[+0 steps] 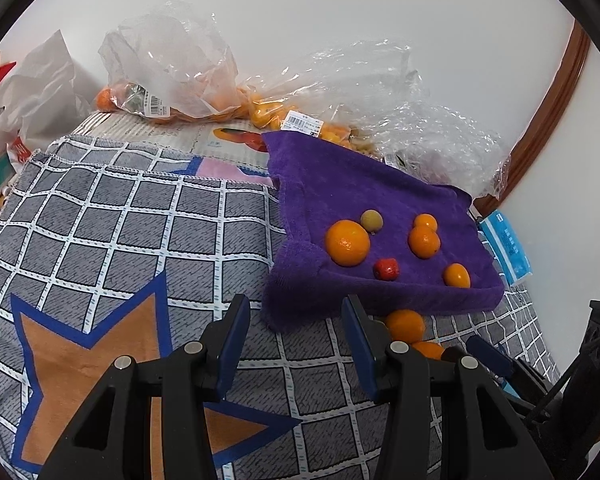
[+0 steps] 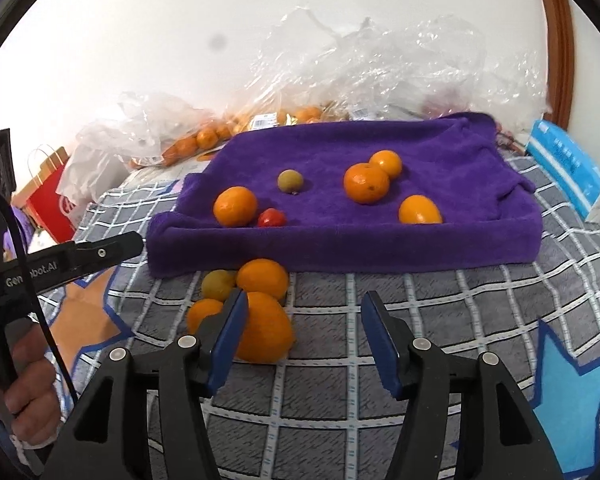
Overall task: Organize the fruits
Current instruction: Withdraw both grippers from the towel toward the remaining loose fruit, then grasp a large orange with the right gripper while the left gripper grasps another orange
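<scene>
Behind left finger (image 2: 230, 330), large orange (image 2: 268, 330) half-hidden

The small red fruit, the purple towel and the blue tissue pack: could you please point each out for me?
small red fruit (image 2: 271, 217), right wrist view, middle of its skin.
purple towel (image 2: 340, 248), right wrist view, bare front wall.
blue tissue pack (image 2: 568, 168), right wrist view, top face.

Bright, even indoor light, white wall (image 2: 180, 32) nearly blown out, glare on crinkled plastic bags (image 2: 400, 64), soft short shadows under oranges (image 2: 366, 183), strong fisheye bending with black corners, dark smudge on right lens.
</scene>
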A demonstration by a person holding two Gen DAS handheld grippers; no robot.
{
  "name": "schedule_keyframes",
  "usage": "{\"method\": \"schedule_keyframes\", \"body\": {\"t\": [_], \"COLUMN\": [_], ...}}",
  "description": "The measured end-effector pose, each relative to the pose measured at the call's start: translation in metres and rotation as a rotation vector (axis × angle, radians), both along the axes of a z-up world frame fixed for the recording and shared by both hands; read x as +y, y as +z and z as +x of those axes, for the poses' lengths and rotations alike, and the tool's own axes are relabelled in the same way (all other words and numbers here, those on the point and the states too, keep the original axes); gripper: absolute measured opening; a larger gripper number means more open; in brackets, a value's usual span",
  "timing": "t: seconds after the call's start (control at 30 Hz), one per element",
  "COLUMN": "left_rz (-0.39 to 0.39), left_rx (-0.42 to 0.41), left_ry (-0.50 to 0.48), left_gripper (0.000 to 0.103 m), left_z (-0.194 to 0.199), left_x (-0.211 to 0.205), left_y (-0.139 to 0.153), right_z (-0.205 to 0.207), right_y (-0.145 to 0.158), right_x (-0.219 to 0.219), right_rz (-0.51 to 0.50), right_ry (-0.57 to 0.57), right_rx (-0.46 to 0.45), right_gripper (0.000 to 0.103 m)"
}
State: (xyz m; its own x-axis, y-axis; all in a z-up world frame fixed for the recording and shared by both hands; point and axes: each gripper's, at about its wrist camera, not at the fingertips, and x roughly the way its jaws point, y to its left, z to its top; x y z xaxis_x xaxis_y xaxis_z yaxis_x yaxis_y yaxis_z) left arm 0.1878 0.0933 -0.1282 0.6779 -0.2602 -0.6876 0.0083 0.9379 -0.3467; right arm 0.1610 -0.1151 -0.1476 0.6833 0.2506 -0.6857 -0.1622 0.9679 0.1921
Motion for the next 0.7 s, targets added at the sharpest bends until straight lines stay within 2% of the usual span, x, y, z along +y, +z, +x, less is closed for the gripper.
{"method": "schedule_keyframes", "body": {"t": [0.17,0.33,0.63,0.7], "left_rz": [-0.034,-0.030,-0.063,-0.065], "left_rx": [0.003,-0.004,-0.001,-0.001], "left_ry": [0.030,0.038,0.056,0.058], "left_gripper": [0.045,0.045,0.045,0.045], "left_z": [0.002,0.002,0.003,0.002], "left_x": [0.012,0.013,0.019,0.020], "left_y": [-0.001,0.000,0.000,0.000], "right_z": [0.000,0.004,0.010,0.009], "right_y": [-0.003,-0.009,-0.016,-0.015], "right_x": [0.016,0.031,0.042,0.043], "right_rz": [-0.016,-0.043,-0.078,-0.079], "right_ry": [0.057,0.097,0.085,0.095], "right_rx": [0.004,0.016,0.030,0.021], "right_gripper": [0.061,0.063,0.063,0.057]}}
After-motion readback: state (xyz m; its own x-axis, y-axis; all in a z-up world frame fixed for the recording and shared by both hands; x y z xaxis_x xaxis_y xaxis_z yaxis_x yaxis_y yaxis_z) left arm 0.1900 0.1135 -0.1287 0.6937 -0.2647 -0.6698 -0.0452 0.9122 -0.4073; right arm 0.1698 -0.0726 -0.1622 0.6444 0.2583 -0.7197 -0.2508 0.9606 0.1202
